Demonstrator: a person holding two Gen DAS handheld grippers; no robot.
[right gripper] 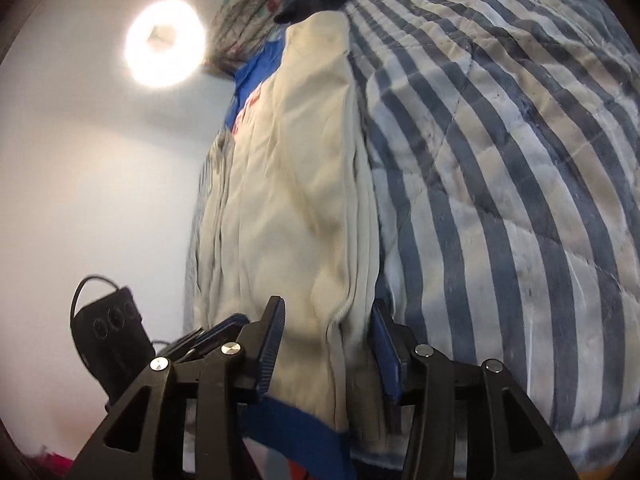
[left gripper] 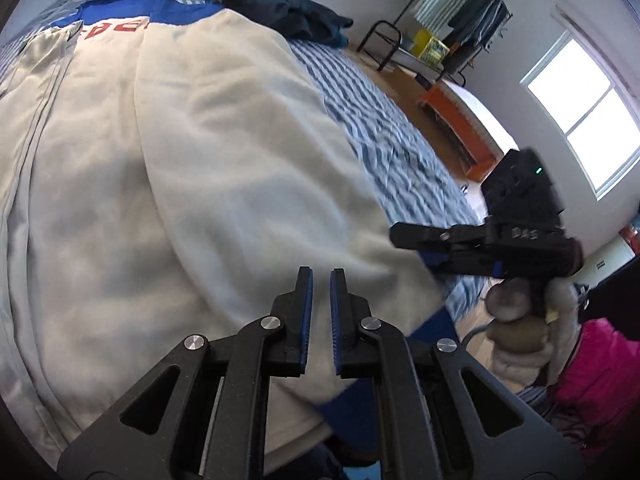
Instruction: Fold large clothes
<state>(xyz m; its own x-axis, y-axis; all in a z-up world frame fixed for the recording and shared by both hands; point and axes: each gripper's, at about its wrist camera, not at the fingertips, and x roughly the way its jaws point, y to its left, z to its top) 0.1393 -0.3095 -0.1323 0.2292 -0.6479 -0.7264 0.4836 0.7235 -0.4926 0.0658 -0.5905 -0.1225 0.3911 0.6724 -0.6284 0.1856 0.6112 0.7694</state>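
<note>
A large cream jacket (left gripper: 180, 140) with a blue collar, a blue hem and red letters lies spread on the striped quilt (left gripper: 380, 120). In the left wrist view my left gripper (left gripper: 322, 272) hovers over the jacket's near end, jaws almost together with nothing between them. My right gripper (left gripper: 412, 248), held by a hand (left gripper: 520, 336), reaches in at the jacket's right edge. In the right wrist view the right gripper (right gripper: 330, 336) stands open astride a folded edge of the jacket (right gripper: 296, 180), just above the blue hem (right gripper: 304, 432). The cloth lies loose between the pads.
A dark heap of clothes (left gripper: 280, 8) lies at the bed's far end beside a floral pillow (right gripper: 256, 8). Past the bed are a wooden floor, an orange bench (left gripper: 460, 128), a clothes rack (left gripper: 476, 12) and a window (left gripper: 580, 120). Something pink (left gripper: 600, 380) lies low right.
</note>
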